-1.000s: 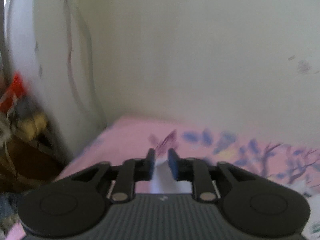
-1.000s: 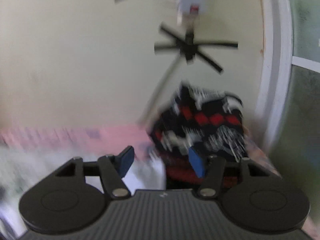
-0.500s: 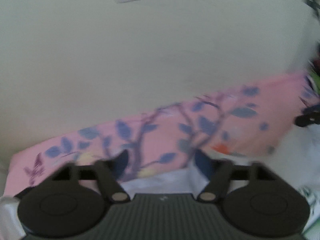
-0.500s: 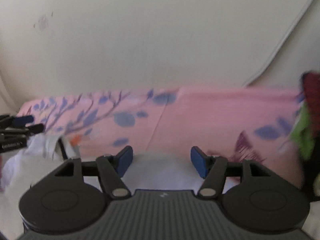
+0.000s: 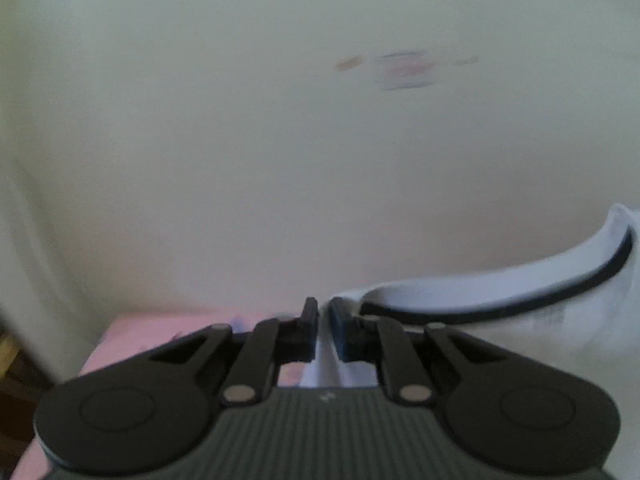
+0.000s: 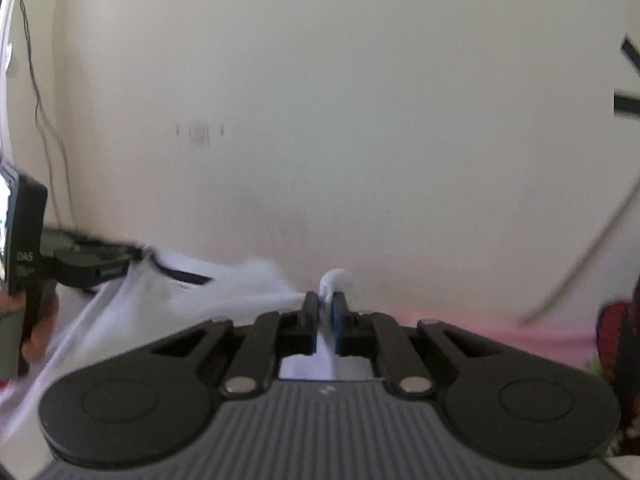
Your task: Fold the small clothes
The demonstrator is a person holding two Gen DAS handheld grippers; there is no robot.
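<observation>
Nearest the lens, both grippers have just been closing, and each now has white cloth between its jaws. The left gripper point(image 5: 323, 322) is pinched narrow on the edge of a white garment point(image 5: 520, 308), which runs off to the right with a dark trim line along its hem. The right gripper point(image 6: 325, 316) is likewise clamped on a tuft of the same garment point(image 6: 168, 312), which stretches away to the left toward the other gripper, seen there in a hand point(image 6: 38, 332).

Half a second ago both claws stood wide over the pink floral sheet with the cloth loose beneath them; now the garment is lifted and spread between the two grips. That suggests the pick-up is done and the fold itself can begin.

Below lies the pink sheet point(image 5: 132, 336); a red and dark heap point(image 6: 618, 340) sits at the far right. Beyond is a plain pale wall point(image 5: 280, 160).
</observation>
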